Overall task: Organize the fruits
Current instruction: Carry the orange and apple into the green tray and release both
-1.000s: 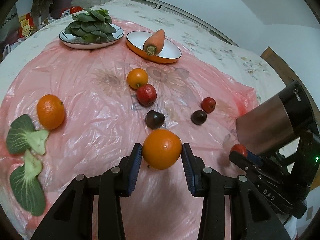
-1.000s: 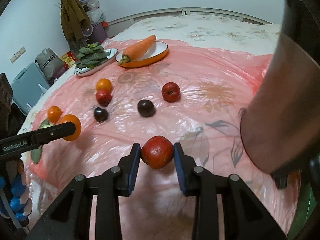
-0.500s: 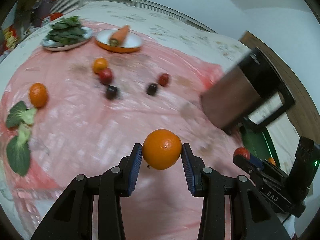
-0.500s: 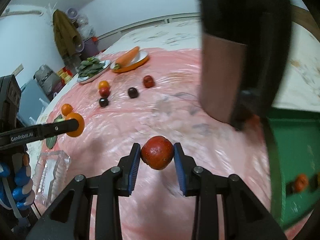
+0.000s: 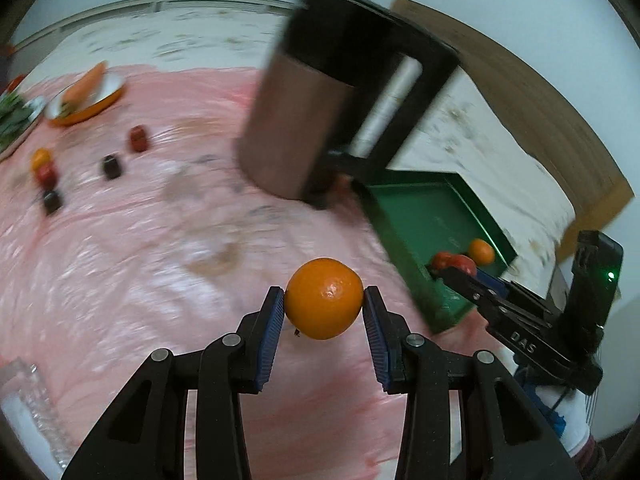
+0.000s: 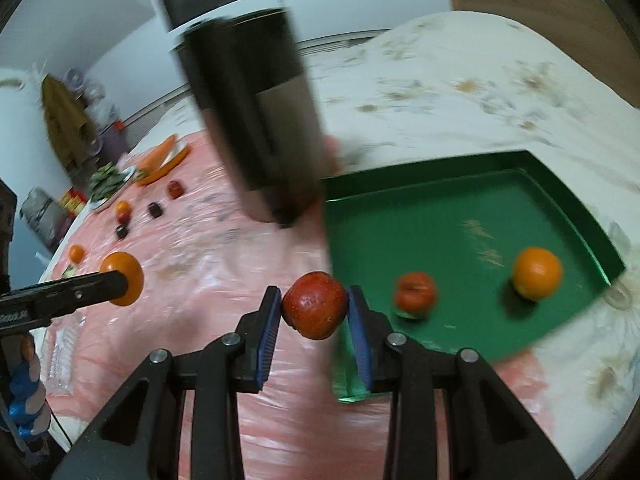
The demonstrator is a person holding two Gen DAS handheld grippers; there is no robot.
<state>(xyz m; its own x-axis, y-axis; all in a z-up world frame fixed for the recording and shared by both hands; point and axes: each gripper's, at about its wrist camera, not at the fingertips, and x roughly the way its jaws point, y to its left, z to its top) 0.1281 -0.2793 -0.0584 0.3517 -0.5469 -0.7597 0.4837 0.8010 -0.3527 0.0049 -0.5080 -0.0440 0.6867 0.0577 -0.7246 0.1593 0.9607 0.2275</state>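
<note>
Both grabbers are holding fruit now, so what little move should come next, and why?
Probably carry the right gripper a little further over the green metal tray and lower it. It is shut on the round red fruit, which hangs just outside the tray's near edge; a red fruit and an orange already lie inside.

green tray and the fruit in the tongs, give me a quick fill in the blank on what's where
1. The left tongs hold an ____.
2. The right tongs are shut on a ____ fruit.
3. The tray already holds ____ fruits.
4. The carrot lies in a dish with an ____ rim.

Missing words: orange; red; two; orange
</note>
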